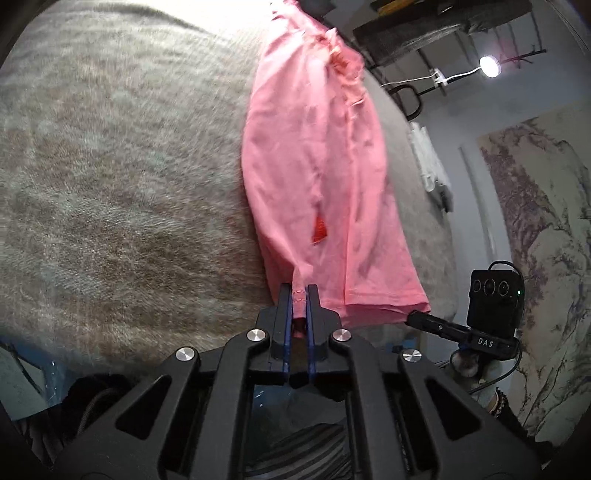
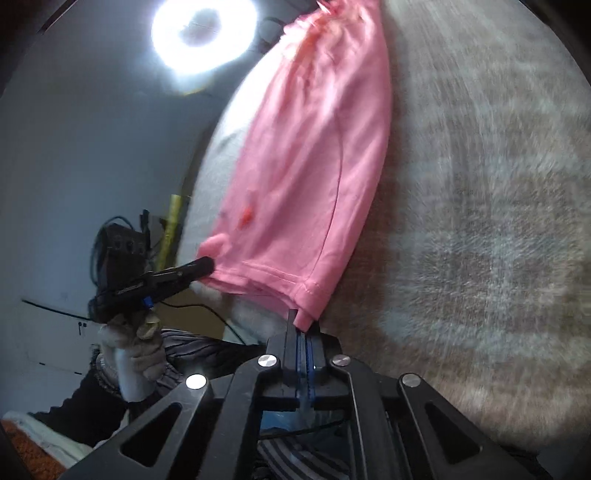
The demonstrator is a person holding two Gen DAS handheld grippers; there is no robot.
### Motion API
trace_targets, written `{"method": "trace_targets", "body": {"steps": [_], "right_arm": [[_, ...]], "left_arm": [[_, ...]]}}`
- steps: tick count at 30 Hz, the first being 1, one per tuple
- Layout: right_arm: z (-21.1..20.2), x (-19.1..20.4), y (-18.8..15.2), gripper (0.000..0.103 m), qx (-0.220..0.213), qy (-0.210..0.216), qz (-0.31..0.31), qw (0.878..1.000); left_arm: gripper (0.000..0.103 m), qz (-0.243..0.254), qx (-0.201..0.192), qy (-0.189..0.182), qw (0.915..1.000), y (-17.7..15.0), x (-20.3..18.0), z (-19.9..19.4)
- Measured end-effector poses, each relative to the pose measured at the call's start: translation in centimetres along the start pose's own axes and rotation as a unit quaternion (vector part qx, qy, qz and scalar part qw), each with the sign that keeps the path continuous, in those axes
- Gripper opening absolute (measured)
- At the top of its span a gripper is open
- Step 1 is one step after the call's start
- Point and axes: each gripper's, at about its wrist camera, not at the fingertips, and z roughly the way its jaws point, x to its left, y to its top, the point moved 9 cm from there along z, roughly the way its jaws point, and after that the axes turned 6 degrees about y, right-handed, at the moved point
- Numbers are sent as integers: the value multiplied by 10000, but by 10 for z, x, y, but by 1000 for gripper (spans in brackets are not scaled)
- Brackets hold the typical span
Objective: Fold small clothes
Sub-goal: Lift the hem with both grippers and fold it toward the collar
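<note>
Gripping the pink garment (image 1: 317, 177) at its near hem, we are working with both grippers at once over a fuzzy grey-brown blanket (image 1: 110, 184). On the left, our left gripper (image 1: 299, 295) is pinching a small fold of the hem's corner, its blue-edged fingers (image 1: 283, 306) drawn together on the fabric with only the cloth between them. From that corner the garment is stretching away from us along the blanket, lying mostly flat with a few long creases and a small red patch (image 1: 320, 230) showing on its near half. Moving rightward along the hem, the cloth is ending at the other near corner, where our right gripper (image 2: 303, 323) is clamping it: the fingers are pressed together on the stitched corner, which is poking up just above the tips. In the right wrist view our gloved left hand (image 2: 129, 354) is showing at the left, holding its tool against the opposite corner. A bright round lamp (image 2: 203, 33) is glaring beyond the garment's far end. Both views are blurring somewhat, so finer details of the far end, where the cloth is bunching, are unclear to us.
</note>
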Motion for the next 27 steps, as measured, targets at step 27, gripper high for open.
{"method": "trace_targets", "body": {"steps": [27], "right_arm": [[-8, 4, 36, 0, -41, -195, -301, 9993]], "left_arm": [[2, 475, -226, 83, 9986, 52, -31, -3]]}}
